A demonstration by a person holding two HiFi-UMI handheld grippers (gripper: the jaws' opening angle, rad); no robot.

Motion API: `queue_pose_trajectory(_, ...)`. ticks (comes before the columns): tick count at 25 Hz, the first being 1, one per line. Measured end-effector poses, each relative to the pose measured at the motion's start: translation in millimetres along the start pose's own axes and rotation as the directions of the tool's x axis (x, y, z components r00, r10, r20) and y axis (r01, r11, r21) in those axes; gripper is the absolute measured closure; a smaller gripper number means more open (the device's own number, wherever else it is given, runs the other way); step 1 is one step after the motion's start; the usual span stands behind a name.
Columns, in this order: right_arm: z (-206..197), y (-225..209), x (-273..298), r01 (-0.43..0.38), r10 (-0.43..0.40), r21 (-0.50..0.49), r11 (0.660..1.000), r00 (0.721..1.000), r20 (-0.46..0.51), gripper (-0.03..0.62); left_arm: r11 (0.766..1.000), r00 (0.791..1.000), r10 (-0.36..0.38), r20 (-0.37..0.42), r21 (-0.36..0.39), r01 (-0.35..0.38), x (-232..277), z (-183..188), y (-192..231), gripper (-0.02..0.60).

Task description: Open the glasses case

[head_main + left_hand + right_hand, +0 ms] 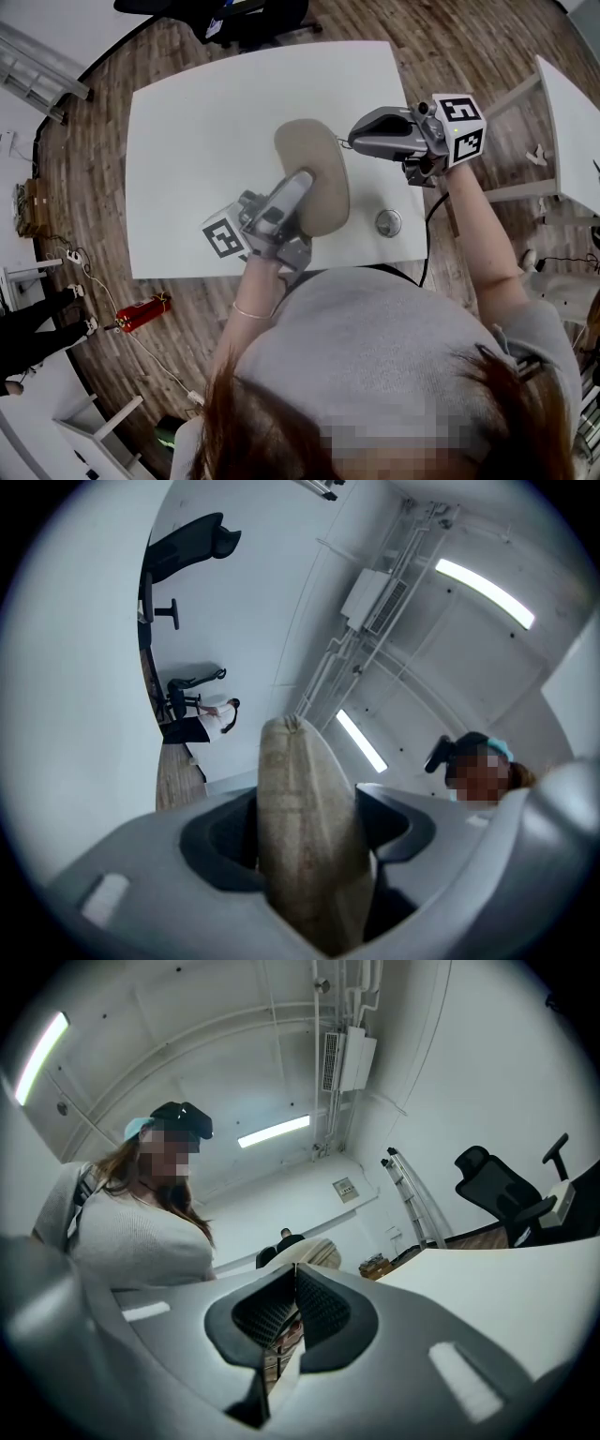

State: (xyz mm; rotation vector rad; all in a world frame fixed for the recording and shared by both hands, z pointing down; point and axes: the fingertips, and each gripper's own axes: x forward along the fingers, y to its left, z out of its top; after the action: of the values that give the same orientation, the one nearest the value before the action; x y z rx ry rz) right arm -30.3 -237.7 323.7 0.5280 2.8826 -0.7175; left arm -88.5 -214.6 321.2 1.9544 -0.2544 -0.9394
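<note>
**Glasses case held above the work table**

Table [206, 141]: we see a white, rectangular top standing on a wood-plank floor [89, 178]. Its only loose item is a small round metal object [388, 222] near the front right corner.

Glasses case [322, 183]: we find the tan, oval case lifted off the table and tilted upward over the front half of the top. It appears closed, as far as we can tell.

Left gripper [298, 184]: in the left gripper view its jaws are clenched on the near end of the case. The case stands edge-on between them and points at the ceiling.

Right gripper [354, 141]: in the right gripper view we read its jaws as pressed together. The tips sit just beside the far right edge of the case. We cannot tell whether they touch it.

Room: we note a second white table [572, 131] to the right and a black office chair [239, 14] beyond the far edge of the main table. A red fire extinguisher [142, 312] lies on the floor at the left. Long strip lights [483, 592] and exposed ducting run across the white ceiling.
</note>
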Motion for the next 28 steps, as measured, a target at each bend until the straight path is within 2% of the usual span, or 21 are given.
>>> queue_pose_trajectory(12,-4,7,-1,0.014,-0.015,0.018,1.0,0.998,0.062,0.586,1.0,1.0,0.028,0.013,0.009,-0.028,8,17,1,0.281)
queue_pose_trajectory(28,-18,27,8,0.017,-0.017,-0.005,1.0,0.998,0.052,0.586,1.0,0.999,0.024,0.048,0.012,-0.025,12,36,-5,0.281)
